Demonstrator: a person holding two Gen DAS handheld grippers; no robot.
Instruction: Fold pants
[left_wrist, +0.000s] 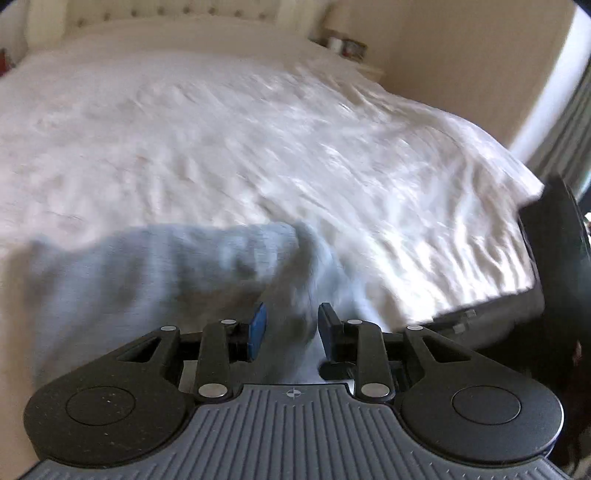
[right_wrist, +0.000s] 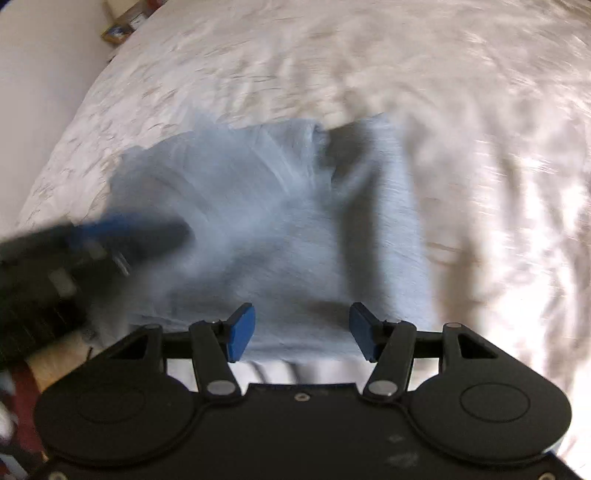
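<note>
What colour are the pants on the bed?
Light blue-grey. The pants show best in the right wrist view, lying on the white bed cover.

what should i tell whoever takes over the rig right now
Left gripper: jaws open, pale blue pants fabric between them but not clamped.
Right gripper: jaws open wide, holding nothing, over the near edge of the pants.
Pants lie bunched on the white bedspread near the bed's edge. Both views are blurred.
Done: cannot tell whether any fold is made.
Left: flatten the pants and fold them.
</note>
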